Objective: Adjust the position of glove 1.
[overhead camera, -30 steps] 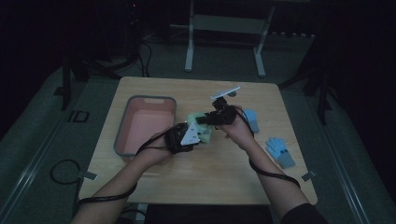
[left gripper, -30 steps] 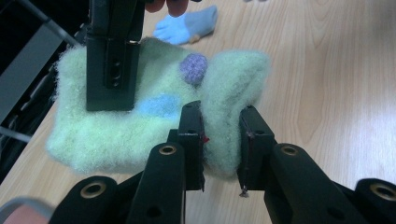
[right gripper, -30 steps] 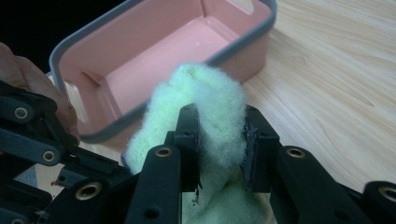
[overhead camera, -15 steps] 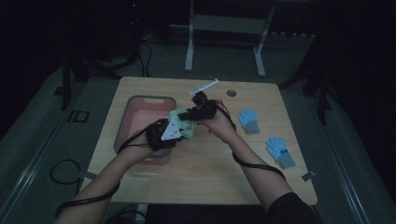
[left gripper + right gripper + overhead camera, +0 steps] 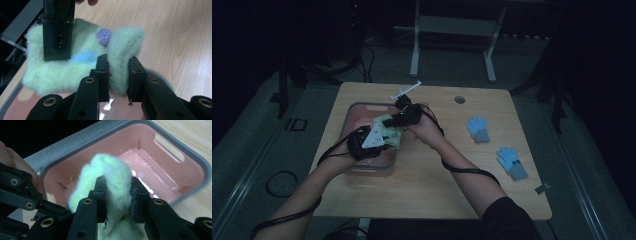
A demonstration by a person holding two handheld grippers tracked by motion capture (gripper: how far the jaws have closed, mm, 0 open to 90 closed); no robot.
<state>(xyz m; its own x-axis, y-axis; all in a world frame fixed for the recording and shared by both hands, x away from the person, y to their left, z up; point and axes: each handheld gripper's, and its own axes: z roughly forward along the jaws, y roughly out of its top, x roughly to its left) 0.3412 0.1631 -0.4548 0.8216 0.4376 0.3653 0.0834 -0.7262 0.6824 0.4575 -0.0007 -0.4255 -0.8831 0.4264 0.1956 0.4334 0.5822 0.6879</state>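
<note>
a fluffy pale green knitted glove (image 5: 388, 131) is clamped by both the left hand-held gripper (image 5: 118, 75) and right hand-held gripper (image 5: 117, 195), over the pink plastic tub (image 5: 357, 111) on the wooden table (image 5: 422, 185); two blue gloves (image 5: 478, 128) are seen well apart.

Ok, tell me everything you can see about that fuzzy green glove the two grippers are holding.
The green glove is pale mint, fluffy and woolly-looking, with a blue patch and a small purple knitted dot on it. It is bunched and folded, hanging in the air above the pink bin near the bin's edge. The left gripper pinches one fold between its jaws, and the right gripper clamps another bunch.
</note>
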